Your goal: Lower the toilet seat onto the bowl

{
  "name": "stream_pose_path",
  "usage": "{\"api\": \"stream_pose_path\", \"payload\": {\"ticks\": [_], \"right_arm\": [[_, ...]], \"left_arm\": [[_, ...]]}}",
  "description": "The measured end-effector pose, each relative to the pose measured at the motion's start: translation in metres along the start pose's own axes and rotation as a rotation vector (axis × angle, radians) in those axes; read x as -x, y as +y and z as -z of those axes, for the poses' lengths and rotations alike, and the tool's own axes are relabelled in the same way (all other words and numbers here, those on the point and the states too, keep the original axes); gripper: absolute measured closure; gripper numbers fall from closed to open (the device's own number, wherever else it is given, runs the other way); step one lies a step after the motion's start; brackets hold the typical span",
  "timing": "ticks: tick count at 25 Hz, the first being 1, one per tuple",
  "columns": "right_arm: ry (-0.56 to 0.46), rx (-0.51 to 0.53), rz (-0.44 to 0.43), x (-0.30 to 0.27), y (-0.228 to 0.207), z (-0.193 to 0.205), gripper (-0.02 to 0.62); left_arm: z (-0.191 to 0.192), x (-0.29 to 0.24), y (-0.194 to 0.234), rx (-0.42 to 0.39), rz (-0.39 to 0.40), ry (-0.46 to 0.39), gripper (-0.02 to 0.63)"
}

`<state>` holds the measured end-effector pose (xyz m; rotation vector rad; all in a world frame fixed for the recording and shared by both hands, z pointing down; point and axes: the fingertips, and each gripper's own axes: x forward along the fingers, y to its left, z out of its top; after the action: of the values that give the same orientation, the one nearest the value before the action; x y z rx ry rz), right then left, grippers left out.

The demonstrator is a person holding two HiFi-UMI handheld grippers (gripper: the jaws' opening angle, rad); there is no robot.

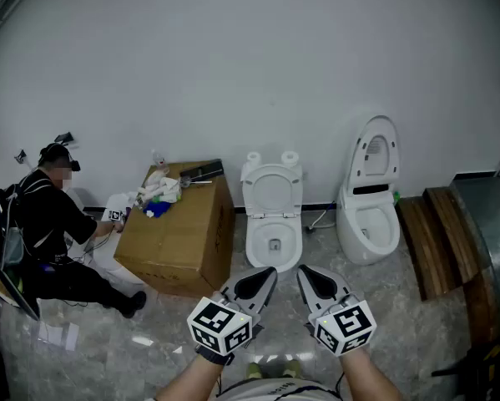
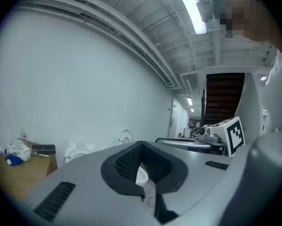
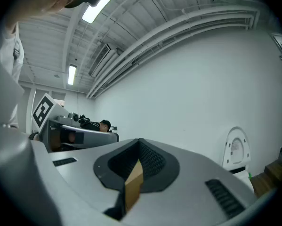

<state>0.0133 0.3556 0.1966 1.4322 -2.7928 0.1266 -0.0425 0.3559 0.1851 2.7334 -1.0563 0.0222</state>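
Two white toilets stand against the white wall. The middle toilet (image 1: 273,239) has its seat (image 1: 272,189) tipped up against the wall, with two white caps on top. The right toilet (image 1: 368,224) has its lid and seat (image 1: 376,149) raised upright. My left gripper (image 1: 265,276) and right gripper (image 1: 310,276) hover side by side over the floor just in front of the middle toilet, touching nothing. Both are shut and empty. From the left gripper (image 2: 141,168) both toilets show far off; from the right gripper (image 3: 136,166) the raised lid (image 3: 237,147) shows at right.
A large cardboard box (image 1: 179,232) with clutter on top stands left of the middle toilet. A person in black (image 1: 49,232) sits on the floor at far left. Wooden planks (image 1: 433,232) and a metal unit (image 1: 487,224) line the right side. The floor is marbled tile.
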Motion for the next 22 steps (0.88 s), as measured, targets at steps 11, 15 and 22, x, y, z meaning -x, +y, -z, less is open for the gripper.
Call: {"api": "stream_pose_path", "payload": {"ticks": [11, 15, 22], "right_arm": [[0.003, -0.018, 0.011, 0.004, -0.003, 0.003, 0.580], [-0.037, -0.077, -0.016, 0.007, -0.008, -0.002, 0.578], [-0.099, -0.159, -0.002, 0.016, -0.037, -0.008, 0.578]], "left_arm": [[-0.002, 0.001, -0.002, -0.007, -0.012, -0.017, 0.597], [-0.001, 0.001, 0.001, 0.005, -0.018, -0.026, 0.597], [-0.007, -0.003, 0.015, 0.007, -0.089, -0.049, 0.597]]}}
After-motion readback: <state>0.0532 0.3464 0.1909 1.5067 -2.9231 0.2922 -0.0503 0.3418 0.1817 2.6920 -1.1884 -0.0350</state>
